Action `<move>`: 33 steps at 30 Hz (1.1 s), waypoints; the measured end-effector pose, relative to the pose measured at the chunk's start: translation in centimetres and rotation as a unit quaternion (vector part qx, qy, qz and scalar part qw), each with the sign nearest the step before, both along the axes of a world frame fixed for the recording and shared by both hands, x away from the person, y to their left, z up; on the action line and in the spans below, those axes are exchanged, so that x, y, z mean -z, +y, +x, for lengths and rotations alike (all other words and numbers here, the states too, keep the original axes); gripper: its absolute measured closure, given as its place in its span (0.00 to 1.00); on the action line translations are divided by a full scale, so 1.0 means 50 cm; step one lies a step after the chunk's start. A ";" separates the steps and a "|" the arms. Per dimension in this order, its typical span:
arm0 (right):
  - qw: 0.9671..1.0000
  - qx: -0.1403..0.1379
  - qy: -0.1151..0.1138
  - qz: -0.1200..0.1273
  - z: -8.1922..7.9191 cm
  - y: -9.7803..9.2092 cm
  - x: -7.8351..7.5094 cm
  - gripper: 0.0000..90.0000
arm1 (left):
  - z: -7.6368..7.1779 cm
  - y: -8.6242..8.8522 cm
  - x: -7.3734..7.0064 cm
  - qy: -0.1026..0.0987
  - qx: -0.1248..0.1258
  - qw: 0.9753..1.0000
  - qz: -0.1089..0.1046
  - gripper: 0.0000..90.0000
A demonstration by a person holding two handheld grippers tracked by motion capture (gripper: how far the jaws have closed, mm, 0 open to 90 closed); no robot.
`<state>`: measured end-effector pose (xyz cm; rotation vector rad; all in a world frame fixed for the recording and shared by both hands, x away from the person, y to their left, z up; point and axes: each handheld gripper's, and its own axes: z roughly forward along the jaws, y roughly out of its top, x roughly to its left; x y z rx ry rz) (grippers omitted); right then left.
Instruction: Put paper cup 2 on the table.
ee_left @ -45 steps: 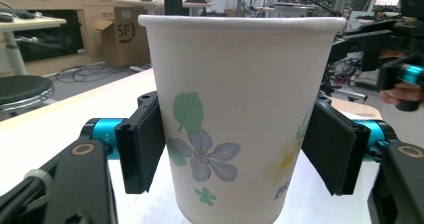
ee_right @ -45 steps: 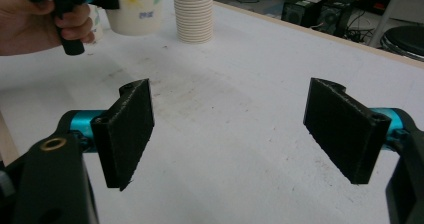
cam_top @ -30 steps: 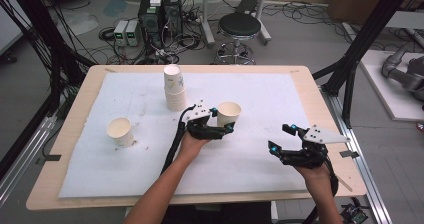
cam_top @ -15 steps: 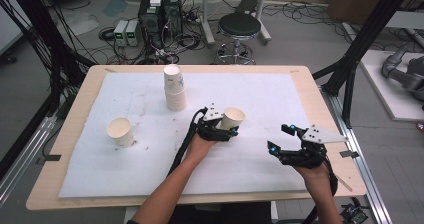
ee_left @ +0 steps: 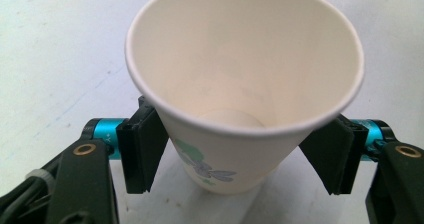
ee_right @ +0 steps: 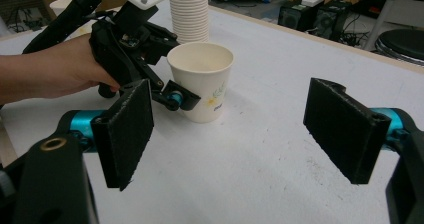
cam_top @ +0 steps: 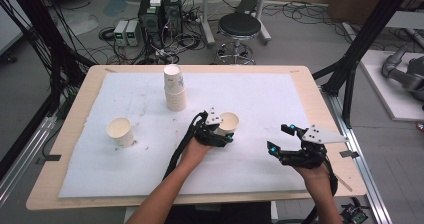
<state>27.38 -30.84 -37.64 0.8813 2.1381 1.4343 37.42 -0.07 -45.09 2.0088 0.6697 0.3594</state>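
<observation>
A white paper cup point(cam_top: 229, 122) with a green leaf print stands upright on the white sheet, near the table's middle. My left gripper point(cam_top: 227, 131) is shut on the cup, one black pad pressed against each side of its lower wall. In the left gripper view the cup point(ee_left: 240, 84) is empty, and the left gripper point(ee_left: 235, 154) clasps it just below the rim. My right gripper point(cam_top: 280, 138) hovers to the right near the front edge, open with nothing between its pads. The right gripper view looks past the open right gripper point(ee_right: 245, 129) at the cup point(ee_right: 202, 79).
A tall stack of paper cups point(cam_top: 174, 89) stands behind the held cup, toward the far side. Another single cup point(cam_top: 120, 130) sits at the left of the white sheet point(cam_top: 260, 94). Black frame posts stand at both table sides.
My left gripper has closed in on the cup and drawn it slightly toward the person. The right gripper has stayed in place, open.
</observation>
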 end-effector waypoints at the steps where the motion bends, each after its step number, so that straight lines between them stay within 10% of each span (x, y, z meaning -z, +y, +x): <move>1: 1.000 0.000 0.001 0.001 0.000 0.000 0.000 0.23 | -0.001 0.001 0.001 0.001 -0.003 1.000 -0.003 0.34; 14: 1.000 -0.001 0.003 0.004 0.002 -0.003 0.001 0.23 | -0.026 0.064 -0.008 -0.009 0.010 0.997 -0.072 0.19; 21: 1.000 0.000 0.005 -0.004 0.005 0.001 0.008 0.23 | -0.071 0.180 -0.034 -0.073 -0.023 0.987 -0.140 0.18; 33: 1.000 0.017 0.005 -0.024 0.014 0.008 0.023 0.22 | -0.124 0.292 -0.058 -0.093 -0.052 0.981 -0.162 0.19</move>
